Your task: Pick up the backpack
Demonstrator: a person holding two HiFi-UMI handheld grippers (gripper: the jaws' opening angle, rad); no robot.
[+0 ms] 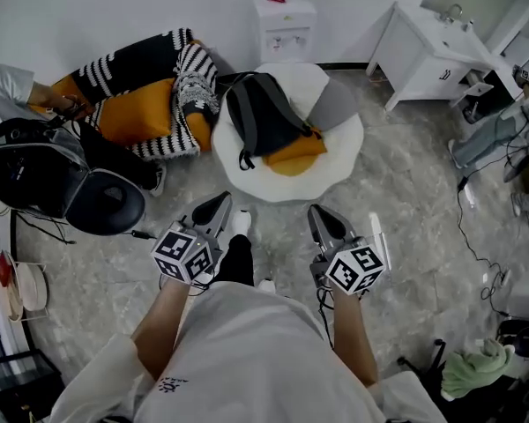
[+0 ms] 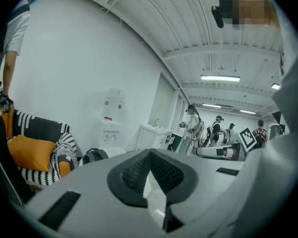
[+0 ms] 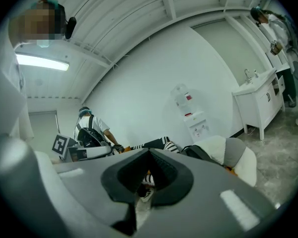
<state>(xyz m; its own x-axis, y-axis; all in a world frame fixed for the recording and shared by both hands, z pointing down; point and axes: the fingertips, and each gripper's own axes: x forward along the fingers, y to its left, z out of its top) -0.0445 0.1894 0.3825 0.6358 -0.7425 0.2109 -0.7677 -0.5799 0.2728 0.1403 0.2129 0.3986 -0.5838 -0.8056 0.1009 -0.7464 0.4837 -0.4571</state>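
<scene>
The left tongs (image 1: 213, 208) are pressing their jaws together, and nothing is sitting between them. In the left gripper view the two dark pads of the left tongs (image 2: 150, 153) are meeting at the tips, with only a thin slit lower down. The right tongs (image 1: 323, 216) are likewise closing on nothing. In the right gripper view the right tongs (image 3: 148, 155) are showing their pads drawn together at the front. Both tongs are hanging in the air over the marbled floor (image 1: 406, 218), side by side. They are pointing towards the backpack (image 1: 263, 117) and touching nothing.

The backpack is lying well ahead of the tongs on a round white cushion (image 1: 339, 161) on the floor. It is dark grey to black, and its straps are trailing towards the near edge of the cushion. Its lower end is resting on an orange pillow (image 1: 298, 157), and a grey pillow (image 1: 333, 104) is lying just beside it. In the left gripper view the backpack (image 2: 94, 155) is peeking above the tongs' body. In the right gripper view the backpack (image 3: 198, 152) is showing just right of the jaws.

A striped sofa (image 1: 141, 77) is standing left of the cushion, and a white water dispenser (image 1: 286, 25) is standing against the wall behind it.
</scene>
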